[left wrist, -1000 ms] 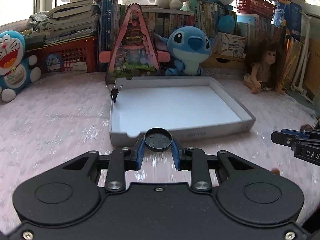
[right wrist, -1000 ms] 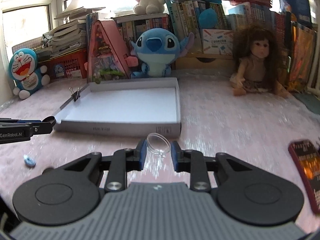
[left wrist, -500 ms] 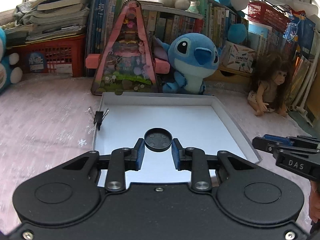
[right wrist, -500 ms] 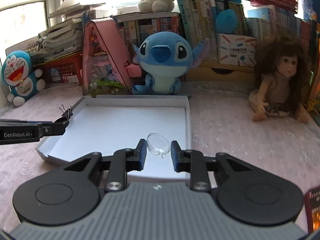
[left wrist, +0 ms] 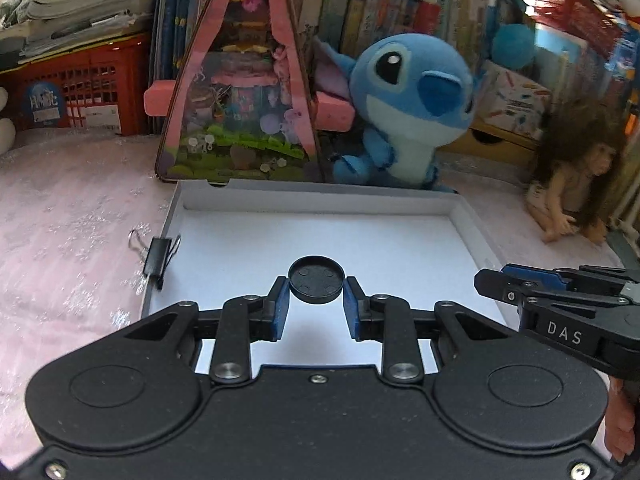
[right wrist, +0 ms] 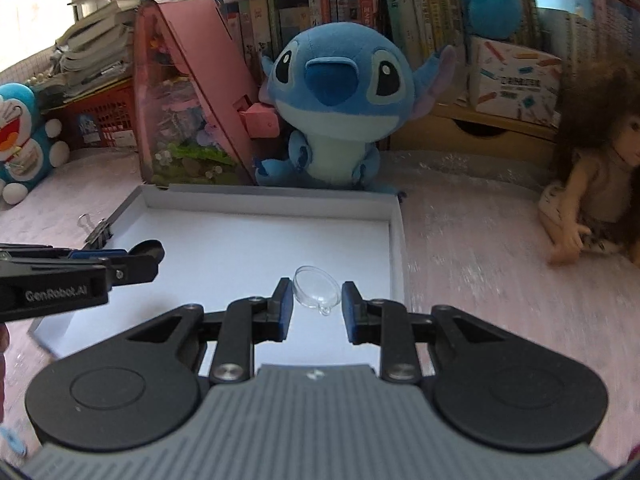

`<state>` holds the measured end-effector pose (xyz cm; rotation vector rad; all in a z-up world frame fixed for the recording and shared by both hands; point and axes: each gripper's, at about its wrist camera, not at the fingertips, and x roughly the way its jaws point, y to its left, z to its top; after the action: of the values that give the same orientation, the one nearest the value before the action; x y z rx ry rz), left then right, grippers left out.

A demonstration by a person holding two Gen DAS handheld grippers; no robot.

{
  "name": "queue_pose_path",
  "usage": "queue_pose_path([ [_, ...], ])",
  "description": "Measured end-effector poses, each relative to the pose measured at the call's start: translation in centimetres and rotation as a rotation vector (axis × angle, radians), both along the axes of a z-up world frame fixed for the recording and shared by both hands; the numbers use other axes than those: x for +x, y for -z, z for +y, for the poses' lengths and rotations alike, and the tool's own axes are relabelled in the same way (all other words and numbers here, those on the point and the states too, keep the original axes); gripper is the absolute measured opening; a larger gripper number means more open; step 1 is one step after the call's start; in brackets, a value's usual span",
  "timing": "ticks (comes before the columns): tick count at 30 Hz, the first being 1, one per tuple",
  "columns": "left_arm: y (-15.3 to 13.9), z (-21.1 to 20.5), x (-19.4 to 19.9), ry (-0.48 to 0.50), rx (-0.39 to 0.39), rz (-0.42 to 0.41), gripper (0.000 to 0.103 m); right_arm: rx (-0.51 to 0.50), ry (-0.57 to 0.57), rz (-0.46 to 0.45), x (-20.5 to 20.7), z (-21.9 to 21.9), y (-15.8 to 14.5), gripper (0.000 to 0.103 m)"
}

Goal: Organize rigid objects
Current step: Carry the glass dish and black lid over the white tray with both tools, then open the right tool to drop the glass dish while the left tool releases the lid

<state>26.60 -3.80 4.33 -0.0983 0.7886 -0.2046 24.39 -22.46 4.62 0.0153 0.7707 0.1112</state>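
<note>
My left gripper (left wrist: 316,300) is shut on a round black cap (left wrist: 316,279) and holds it above the white shallow box (left wrist: 320,204). My right gripper (right wrist: 316,304) is shut on a clear plastic dome lid (right wrist: 317,290), also above the box (right wrist: 256,200). The left gripper shows at the left of the right wrist view (right wrist: 132,264) with the black cap (right wrist: 148,248) at its tip. The right gripper shows at the right of the left wrist view (left wrist: 492,280).
A black binder clip (left wrist: 158,258) is clipped on the box's left wall, also in the right wrist view (right wrist: 96,228). Behind the box stand a pink triangular diorama (left wrist: 240,112) and a blue plush (left wrist: 404,108). A doll (right wrist: 592,184) sits at the right, books behind.
Both grippers have moved forward from before the box's near wall to over its floor, each still holding its object.
</note>
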Motion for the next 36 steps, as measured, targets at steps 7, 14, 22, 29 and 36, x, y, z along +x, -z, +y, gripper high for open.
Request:
queue_pose_path([
  [7,2.3,-0.5,2.8,-0.049,0.006,0.069,0.027,-0.016,0.039,0.034,3.4,0.2,2.2,0.031],
  [14,3.1,-0.9,2.7,-0.031,0.031,0.069,0.027,-0.023,0.041,0.053,3.4,0.7,3.7,0.031],
  [22,3.4,-1.2,2.3,-0.032,0.052,0.049,0.027,-0.029,0.035,0.058,3.4,0.6,4.3,0.03],
  [29,3.0,-1.0,1.7,-0.04,0.049,0.05,0.036,-0.041,0.036,0.03,2.6,0.6,4.1,0.053],
  [36,1.7,-0.2,-1.2,-0.036,0.035,0.008,0.059,-0.022,0.031,-0.036,0.1,-0.1,2.4,0.071],
])
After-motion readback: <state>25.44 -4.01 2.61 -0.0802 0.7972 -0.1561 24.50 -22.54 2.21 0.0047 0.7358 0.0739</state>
